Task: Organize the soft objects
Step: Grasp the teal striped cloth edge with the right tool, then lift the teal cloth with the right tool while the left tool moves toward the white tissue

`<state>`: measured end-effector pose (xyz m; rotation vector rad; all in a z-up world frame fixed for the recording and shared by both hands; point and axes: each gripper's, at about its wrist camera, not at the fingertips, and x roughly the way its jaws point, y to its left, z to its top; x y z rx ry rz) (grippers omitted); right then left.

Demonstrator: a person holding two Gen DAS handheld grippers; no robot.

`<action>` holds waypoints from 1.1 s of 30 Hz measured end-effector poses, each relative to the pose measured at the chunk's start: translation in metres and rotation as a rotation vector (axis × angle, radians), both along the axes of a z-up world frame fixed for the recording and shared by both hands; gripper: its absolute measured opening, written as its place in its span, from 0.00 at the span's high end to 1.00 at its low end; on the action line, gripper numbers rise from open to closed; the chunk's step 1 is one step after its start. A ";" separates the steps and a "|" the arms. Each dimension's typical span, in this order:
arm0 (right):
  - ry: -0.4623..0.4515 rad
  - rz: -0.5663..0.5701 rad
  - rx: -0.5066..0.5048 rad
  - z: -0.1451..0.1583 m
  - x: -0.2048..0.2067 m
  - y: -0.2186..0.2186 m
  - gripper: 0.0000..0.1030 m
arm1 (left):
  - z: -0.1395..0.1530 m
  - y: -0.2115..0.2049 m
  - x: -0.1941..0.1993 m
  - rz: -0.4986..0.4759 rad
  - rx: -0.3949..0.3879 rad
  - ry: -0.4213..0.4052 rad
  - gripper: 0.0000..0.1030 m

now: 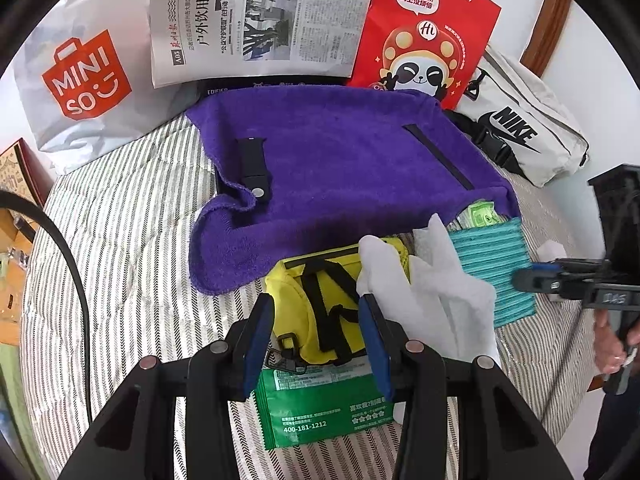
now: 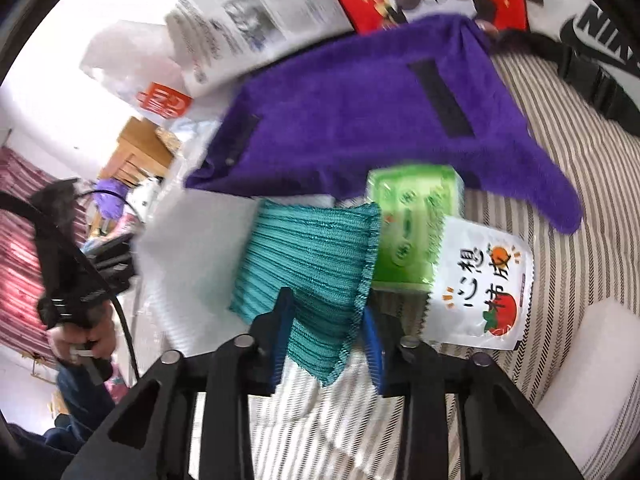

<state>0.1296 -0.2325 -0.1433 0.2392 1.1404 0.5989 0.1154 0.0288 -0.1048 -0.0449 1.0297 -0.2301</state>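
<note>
Here the things lie on a bed (image 1: 120,216) with a striped cover, and the step in hand looks like picking the teal ribbed cloth (image 2: 312,264) out of the pile. The right tongs (image 2: 326,344) straddle the near corner of that cloth, their blue pads on either side of it with some gap showing, so they seem part open and not yet clamped; the blur makes it hard to say whether a pad touches the fabric. The left tongs (image 1: 316,344) stand wide apart over the yellow pouch (image 1: 316,304) and hold nothing, though the white tissue (image 1: 432,292) lies against one pad.

The teal ribbed cloth sits toward the right side of the bed, its far end tucked under the front edge of the purple towel (image 1: 340,168) and beside a green tissue pack (image 2: 412,232). A white sachet (image 2: 480,284) with a tomato print lies just beside that pack.

The next move, I judge, calls for closing on the cloth corner and drawing it toward the near edge, low enough not to drag the towel or pack along. Open room is scarce: the head of the bed is lined with a shopping bag (image 1: 80,76), a newspaper (image 1: 256,20), a red bag (image 1: 424,40) and a white Nike bag (image 1: 520,128). The striped cover is barest along the left edge and near corner.
</note>
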 end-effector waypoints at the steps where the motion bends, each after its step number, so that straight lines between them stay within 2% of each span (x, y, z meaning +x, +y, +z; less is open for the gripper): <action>1: -0.006 0.006 0.014 0.004 -0.002 0.000 0.68 | 0.000 0.000 0.000 0.002 -0.002 0.001 0.60; 7: -0.003 0.089 0.101 0.014 -0.012 0.010 0.68 | -0.002 0.000 0.000 -0.001 -0.013 0.006 0.60; 12: 0.025 0.085 0.089 0.004 -0.001 0.025 0.68 | -0.002 0.002 -0.001 -0.002 -0.021 0.008 0.60; 14: 0.023 0.068 0.094 0.002 0.004 0.027 0.76 | -0.002 0.001 -0.001 -0.003 -0.019 0.006 0.60; 17: 0.003 0.048 0.099 0.006 0.008 0.033 0.81 | -0.001 0.000 -0.002 -0.006 -0.018 0.000 0.60; 24: -0.096 0.005 -0.012 0.031 -0.005 0.022 0.81 | 0.011 0.001 -0.011 -0.024 -0.044 -0.031 0.60; 29: -0.145 -0.068 -0.046 0.046 -0.019 -0.007 0.81 | 0.022 -0.002 -0.022 -0.046 -0.061 -0.050 0.59; 33: -0.162 -0.115 -0.055 0.051 -0.030 -0.027 0.81 | 0.032 -0.008 -0.032 -0.082 -0.106 -0.066 0.56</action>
